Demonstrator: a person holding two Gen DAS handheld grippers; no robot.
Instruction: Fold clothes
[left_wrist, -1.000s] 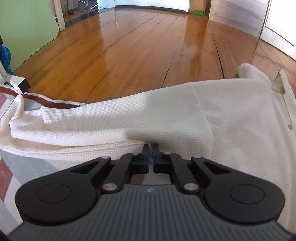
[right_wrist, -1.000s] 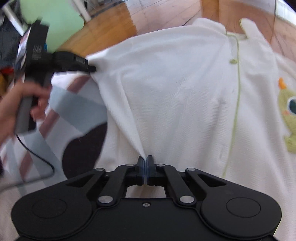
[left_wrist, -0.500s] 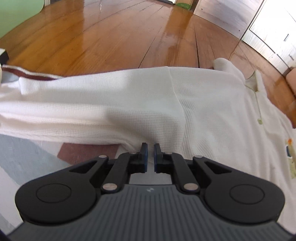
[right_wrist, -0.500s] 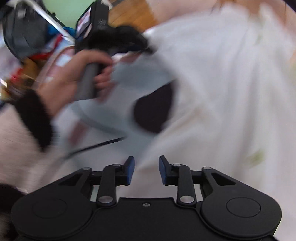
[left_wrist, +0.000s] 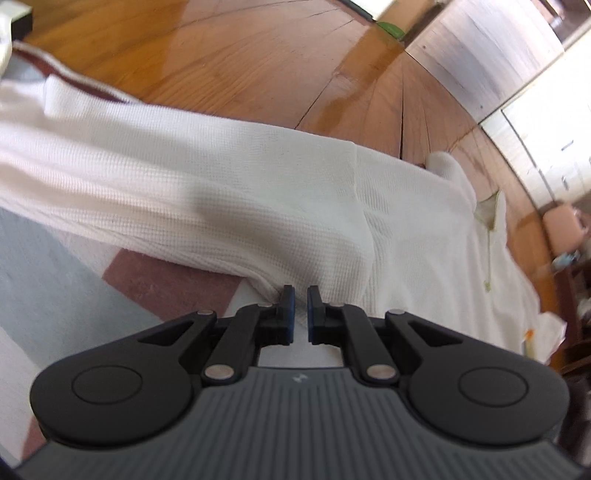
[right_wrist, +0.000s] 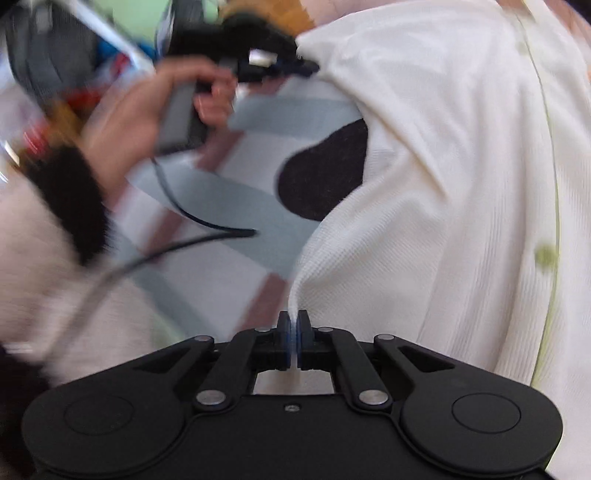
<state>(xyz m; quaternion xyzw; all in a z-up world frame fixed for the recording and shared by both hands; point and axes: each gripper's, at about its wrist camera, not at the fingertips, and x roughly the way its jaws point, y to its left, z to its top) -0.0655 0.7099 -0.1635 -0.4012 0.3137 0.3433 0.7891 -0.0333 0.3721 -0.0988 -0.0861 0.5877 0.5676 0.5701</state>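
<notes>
White shirt (right_wrist: 461, 192) spread on a patterned rug (right_wrist: 229, 206) over the wood floor (left_wrist: 258, 62), right gripper (right_wrist: 293, 334) pinched shut on its hem, left gripper (left_wrist: 298, 310) slightly parted at the sleeve's edge, gripping nothing.

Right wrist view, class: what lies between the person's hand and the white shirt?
A patterned mat with a black patch, crossed by a dark cable, lies between the hand and the shirt, seen in the right wrist view.

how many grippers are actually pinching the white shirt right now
1. The right gripper is shut on a lower edge of the white shirt. The left gripper is slightly open at the fabric under the sleeve, not clamped.
</notes>
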